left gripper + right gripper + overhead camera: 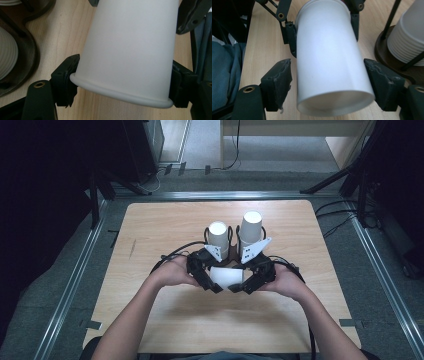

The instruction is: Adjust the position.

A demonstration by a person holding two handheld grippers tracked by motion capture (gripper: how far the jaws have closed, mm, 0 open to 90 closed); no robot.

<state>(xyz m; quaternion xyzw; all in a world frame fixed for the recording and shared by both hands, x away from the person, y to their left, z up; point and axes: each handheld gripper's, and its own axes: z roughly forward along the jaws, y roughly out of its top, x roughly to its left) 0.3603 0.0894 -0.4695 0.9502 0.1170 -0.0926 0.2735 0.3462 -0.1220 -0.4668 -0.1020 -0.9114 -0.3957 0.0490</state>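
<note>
**Paper cup lying between two tools, one grip looser than the other**

The risk here is a crushed or dropped cup. The white paper cup lies on its side just above the worktop, near the person, between the two hands. If both tools squeeze or pull apart together, the thin wall could buckle; if they twist against each other, it could slip free and roll toward the two stacks of cups on their dark stands just beyond.

The left tool stands wide, its jaws set against the rolled rim on both sides, so I judge that it has hold of the cup's mouth end. The right tool also stands wide, around the base end. Its right pad meets the wall, while a narrow gap shows at the left pad, so it brackets the cup rather than clamping it. The cup may tilt if the left tool lets go first.
</note>
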